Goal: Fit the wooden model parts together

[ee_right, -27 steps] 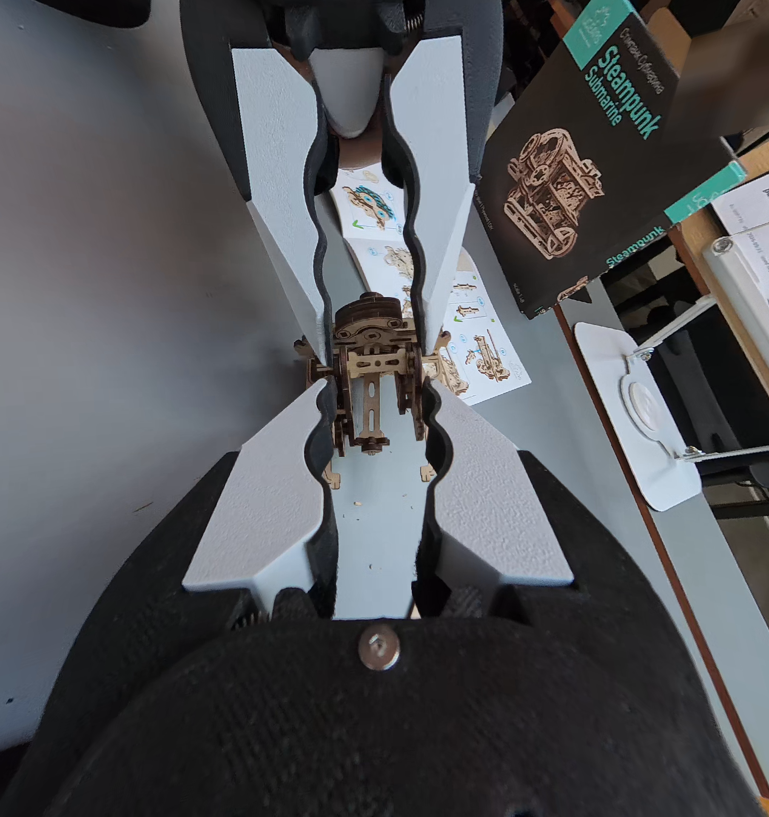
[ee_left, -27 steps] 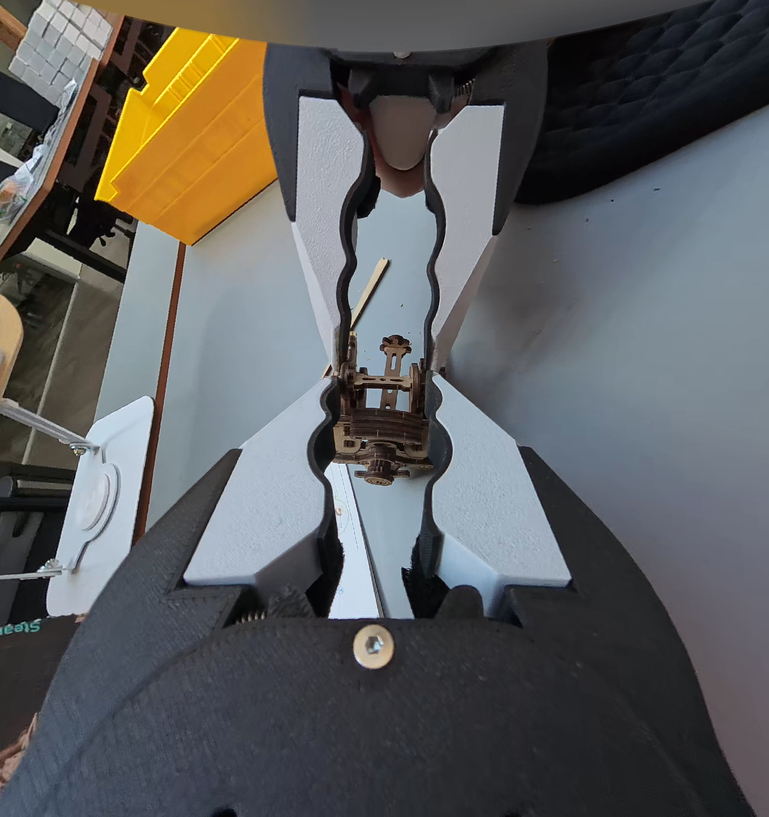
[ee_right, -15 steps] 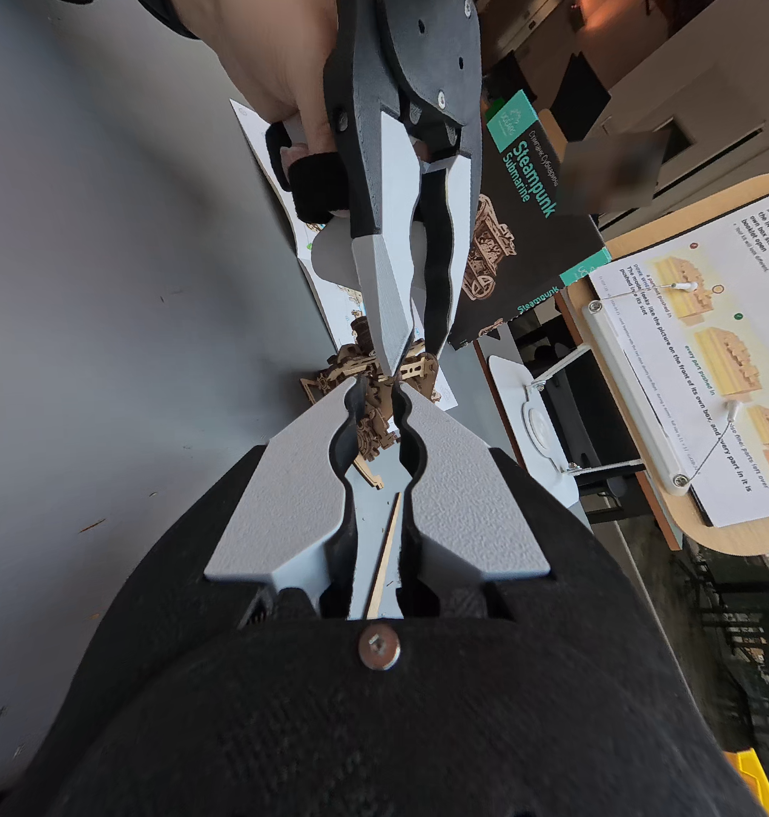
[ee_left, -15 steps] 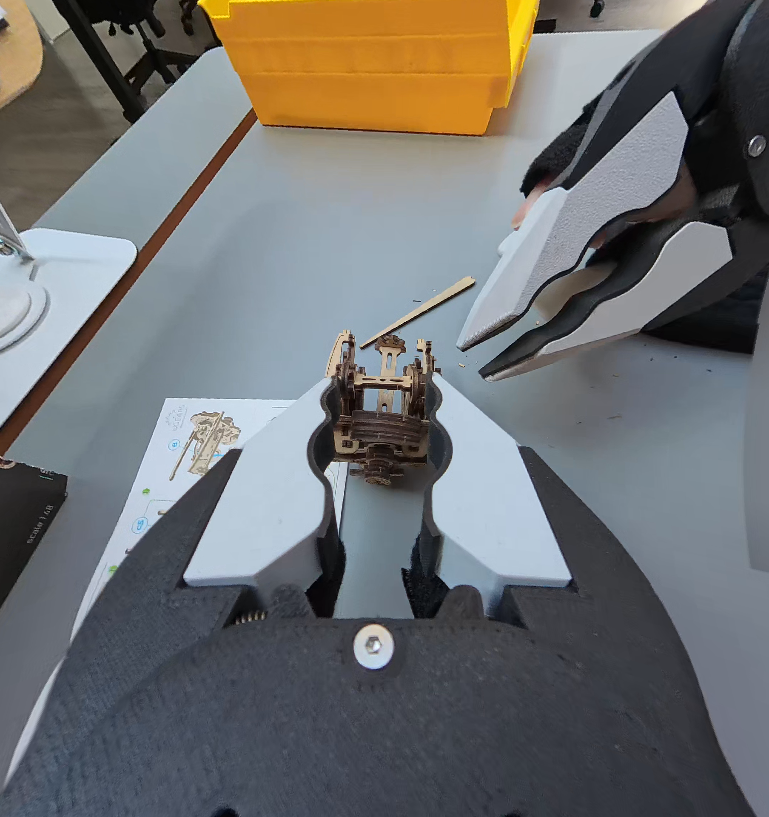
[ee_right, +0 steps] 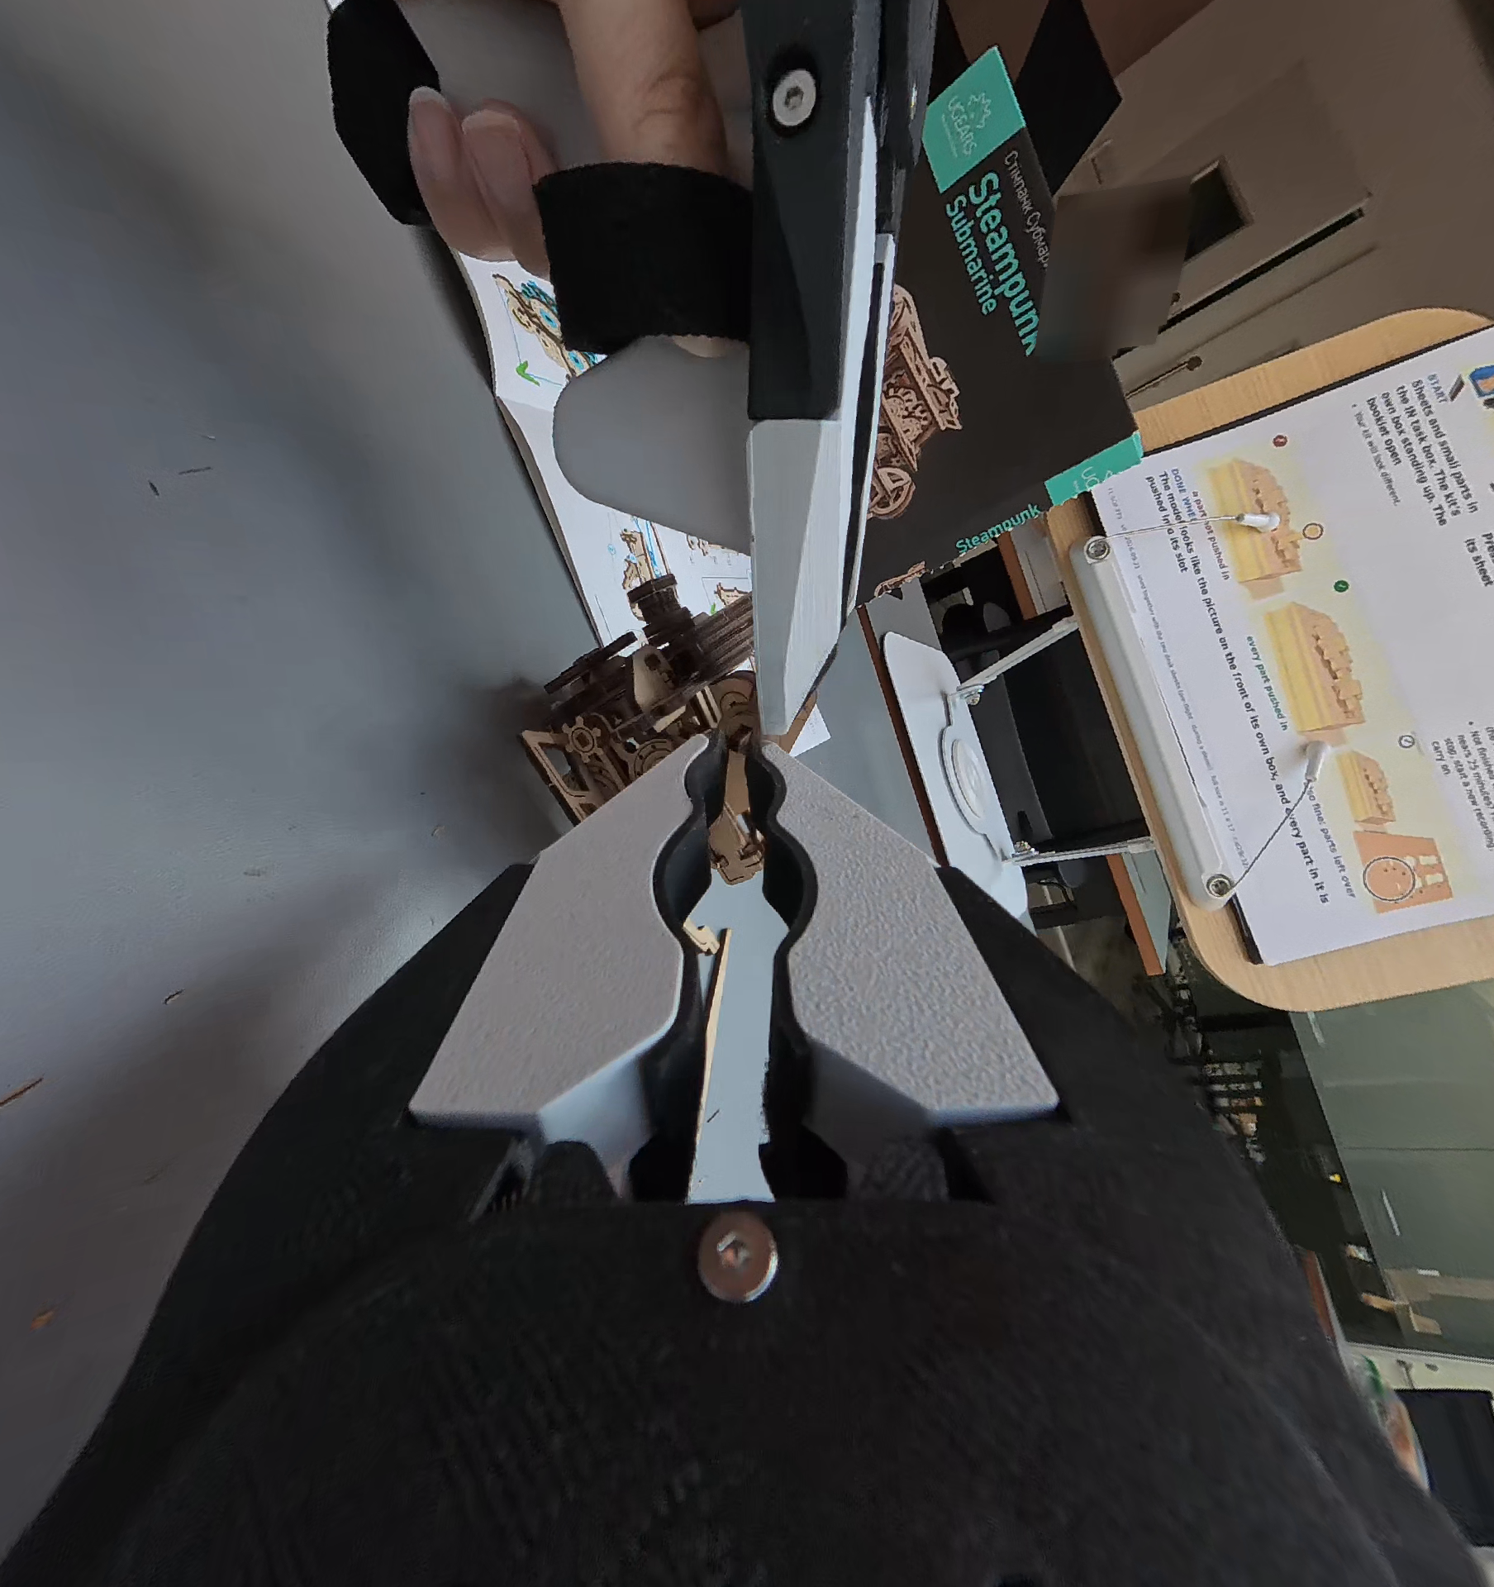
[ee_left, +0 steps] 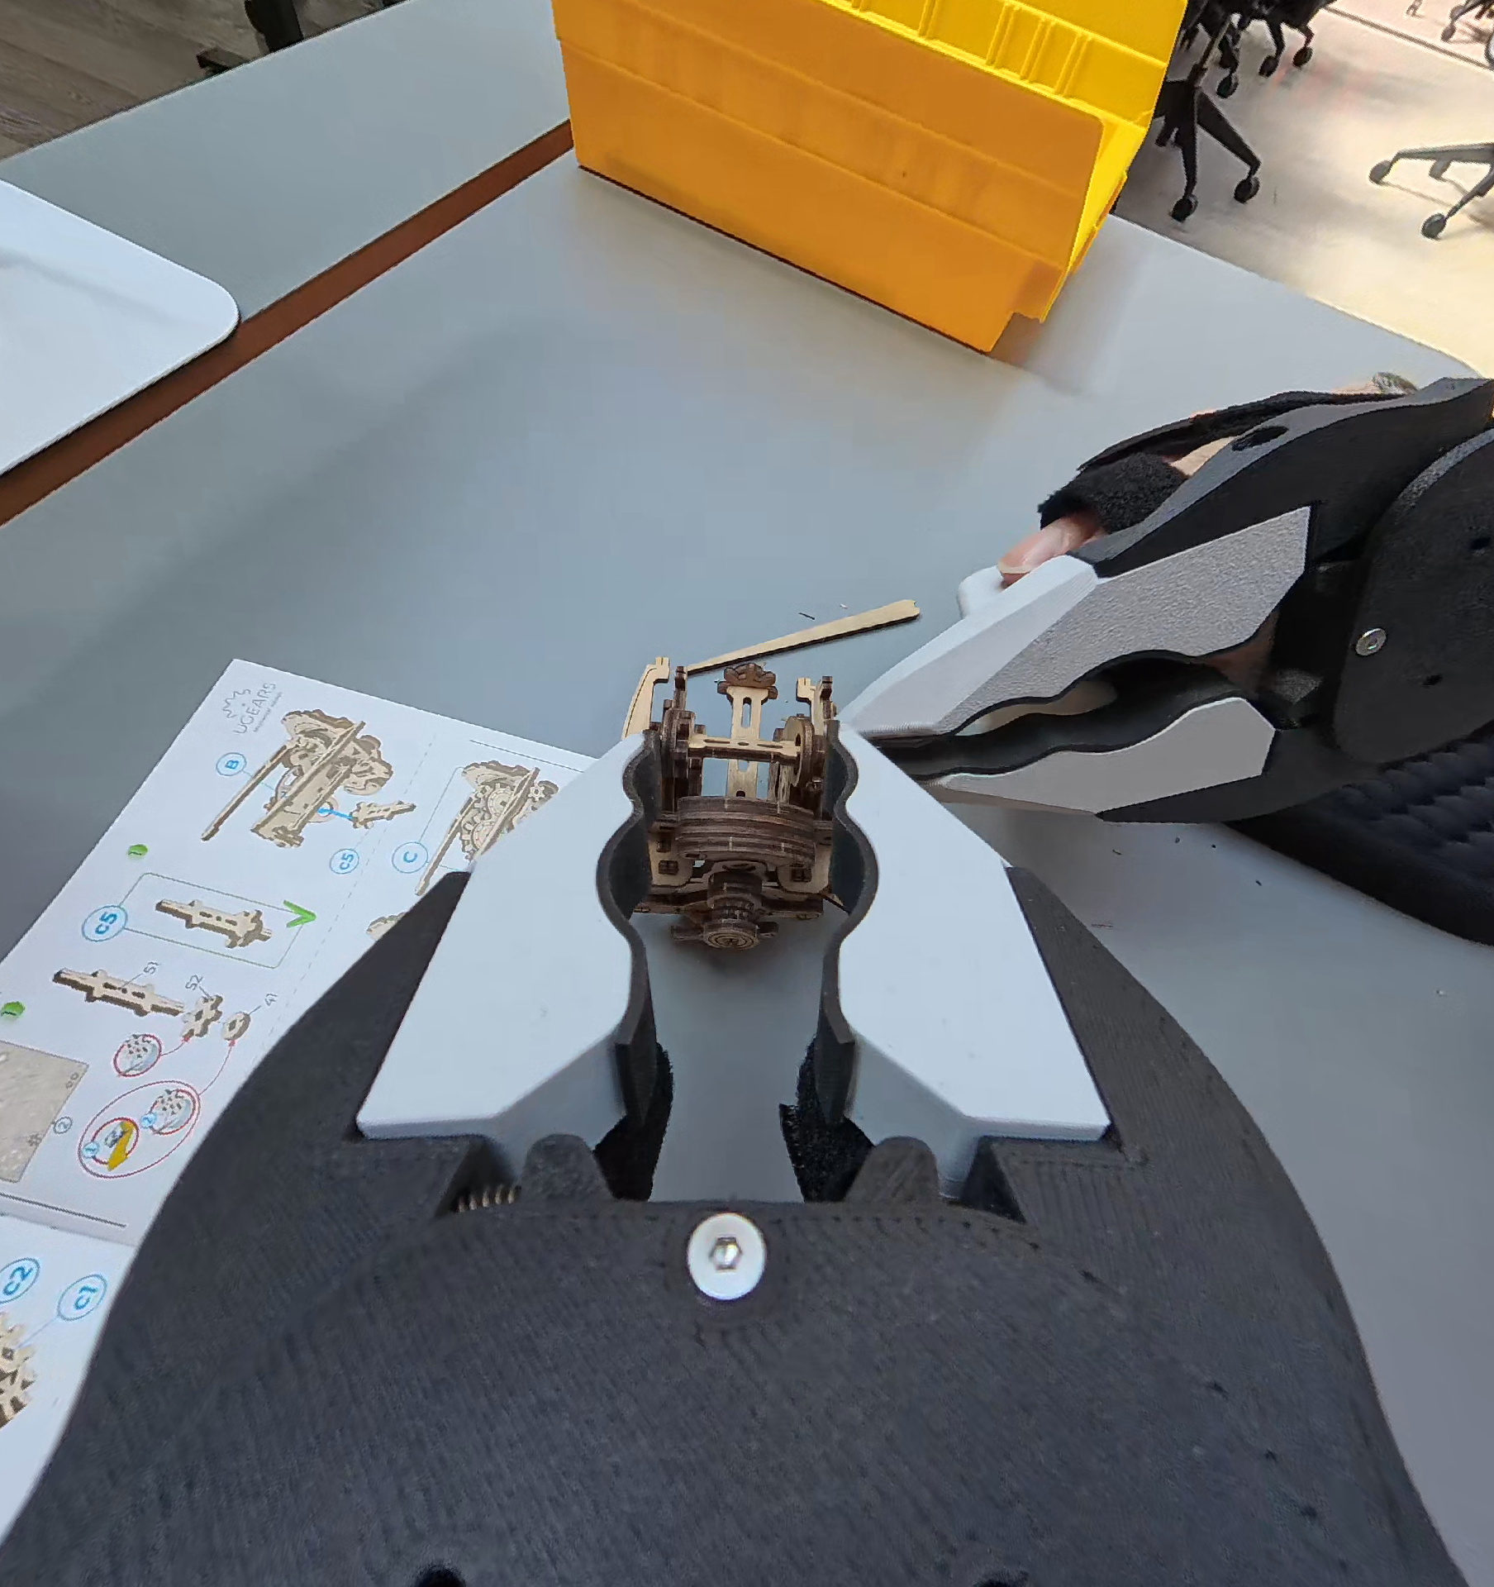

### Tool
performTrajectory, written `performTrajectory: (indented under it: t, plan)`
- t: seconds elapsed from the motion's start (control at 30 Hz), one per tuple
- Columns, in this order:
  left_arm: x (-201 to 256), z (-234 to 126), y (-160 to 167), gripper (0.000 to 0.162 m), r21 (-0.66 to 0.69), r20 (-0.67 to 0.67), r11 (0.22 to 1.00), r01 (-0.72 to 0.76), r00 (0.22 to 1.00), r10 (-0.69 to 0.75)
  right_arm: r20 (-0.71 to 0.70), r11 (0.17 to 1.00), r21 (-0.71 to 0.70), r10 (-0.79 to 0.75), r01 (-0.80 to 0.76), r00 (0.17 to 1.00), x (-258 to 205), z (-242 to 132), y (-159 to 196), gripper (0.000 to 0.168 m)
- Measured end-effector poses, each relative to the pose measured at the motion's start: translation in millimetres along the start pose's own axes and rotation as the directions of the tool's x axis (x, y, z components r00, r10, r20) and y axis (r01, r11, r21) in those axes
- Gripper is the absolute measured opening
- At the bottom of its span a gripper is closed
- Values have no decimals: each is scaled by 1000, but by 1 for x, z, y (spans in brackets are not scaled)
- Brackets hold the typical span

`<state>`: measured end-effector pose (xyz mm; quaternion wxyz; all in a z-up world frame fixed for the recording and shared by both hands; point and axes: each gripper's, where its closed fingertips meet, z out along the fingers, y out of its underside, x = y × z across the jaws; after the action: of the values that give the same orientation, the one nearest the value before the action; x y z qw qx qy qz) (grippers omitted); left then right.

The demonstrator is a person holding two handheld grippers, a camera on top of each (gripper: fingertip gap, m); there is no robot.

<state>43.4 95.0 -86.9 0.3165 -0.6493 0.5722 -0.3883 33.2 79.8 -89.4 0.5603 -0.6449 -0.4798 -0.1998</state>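
Note:
The brown wooden model (ee_left: 739, 824) sits between the fingers of my left gripper (ee_left: 737, 743), which is shut on it just above the grey table (ee_left: 555, 472). My right gripper (ee_left: 864, 749) lies on its side at the right. Its jaws are nearly closed and its tip is at the model's right side. In the right wrist view the model (ee_right: 623, 730) is just beyond my right gripper (ee_right: 733, 745). A small tan piece (ee_right: 737, 837) shows between its pads; I cannot tell if it is pinched. A thin wooden stick (ee_left: 804, 635) and a loose hooked piece (ee_left: 645, 704) lie behind the model.
An open instruction booklet (ee_left: 237, 859) lies at the left. Stacked yellow bins (ee_left: 855, 155) stand at the back. A white stand base (ee_left: 65, 326) is at the far left and a black quilted pad (ee_left: 1413, 850) at the right. The dark kit box (ee_right: 984, 343) stands behind the left gripper. My left and right fingertips are right by each other.
My right gripper let go of the model, swung out to the right and narrowed its jaws, and its tip has come back beside the model. My left gripper kept hold throughout.

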Motion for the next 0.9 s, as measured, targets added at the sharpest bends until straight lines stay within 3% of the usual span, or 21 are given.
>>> performTrajectory:
  t: [0.07,0.23,0.3,0.5,0.63,0.77,0.9]
  plan:
    - [0,0,0,33,4,-7,1000,22,1000,-22,24,999,22,44,-45,999,-2,0,-4,1]
    - [-2,-11,-15,47,72,-126,993,97,988,-88,64,996,17,92,-93,994,-3,-1,2,0]
    - [-6,-25,-24,33,140,-208,986,91,976,-61,118,983,43,171,-177,978,-2,-3,6,0]
    - [-17,-40,-14,28,158,-374,983,94,927,-29,361,925,232,207,-302,909,-12,-18,-2,0]
    - [-14,-24,13,24,44,-366,998,36,931,-18,436,914,228,214,-337,874,-20,-19,10,0]
    - [-27,-3,24,14,40,-207,998,-40,977,48,423,908,174,281,-382,861,-13,-17,18,3]
    - [-19,7,42,10,-39,-235,993,-108,967,96,413,906,125,322,-404,852,-11,-15,20,7]
